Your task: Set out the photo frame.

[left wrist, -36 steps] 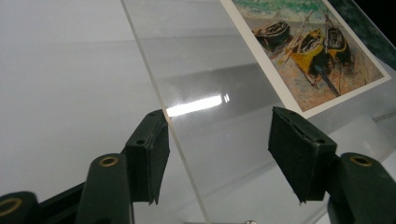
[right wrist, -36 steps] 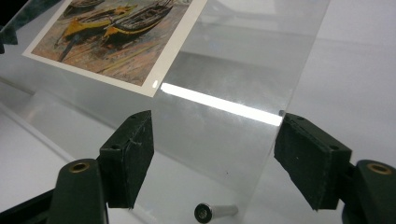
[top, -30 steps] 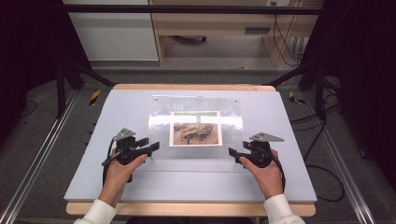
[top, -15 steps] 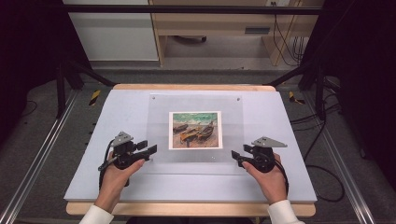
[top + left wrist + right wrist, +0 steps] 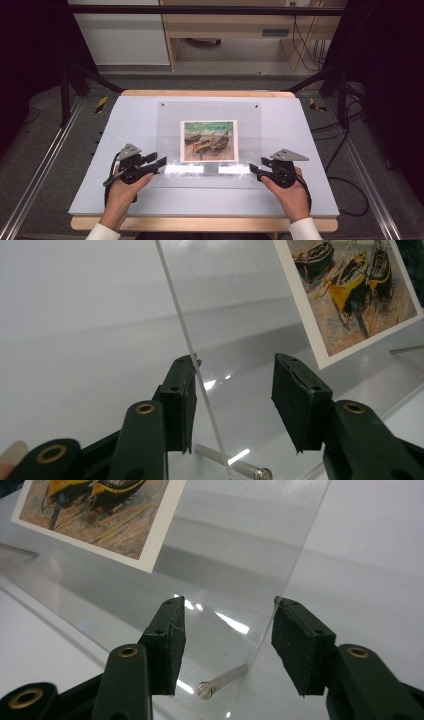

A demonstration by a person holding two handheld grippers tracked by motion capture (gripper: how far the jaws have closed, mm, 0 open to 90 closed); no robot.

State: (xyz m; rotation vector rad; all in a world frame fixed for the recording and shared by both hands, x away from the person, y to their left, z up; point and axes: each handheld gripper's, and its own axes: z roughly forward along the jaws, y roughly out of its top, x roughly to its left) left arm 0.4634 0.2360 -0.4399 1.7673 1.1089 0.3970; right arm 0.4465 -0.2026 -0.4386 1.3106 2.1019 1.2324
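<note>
Clear acrylic sheet (image 5: 210, 145) over boat picture (image 5: 208, 140)

black claws (image 5: 156, 163) with brass-looking rivets, grey triangular plates, seemingly white cuffs (image 5: 102, 232).

The clear, glossy acrylic sheet (image 5: 209, 145) throws bright glare near its lower edge. Under it lies a matt paper print of painted boats (image 5: 208, 140). The pale grey table (image 5: 125, 120) looks smooth and matt, edged in light wood. A shiny metal pin (image 5: 220, 682) shows beneath the sheet. Each matt black plastic tool (image 5: 232, 405) carries brass-coloured rivets.
</note>
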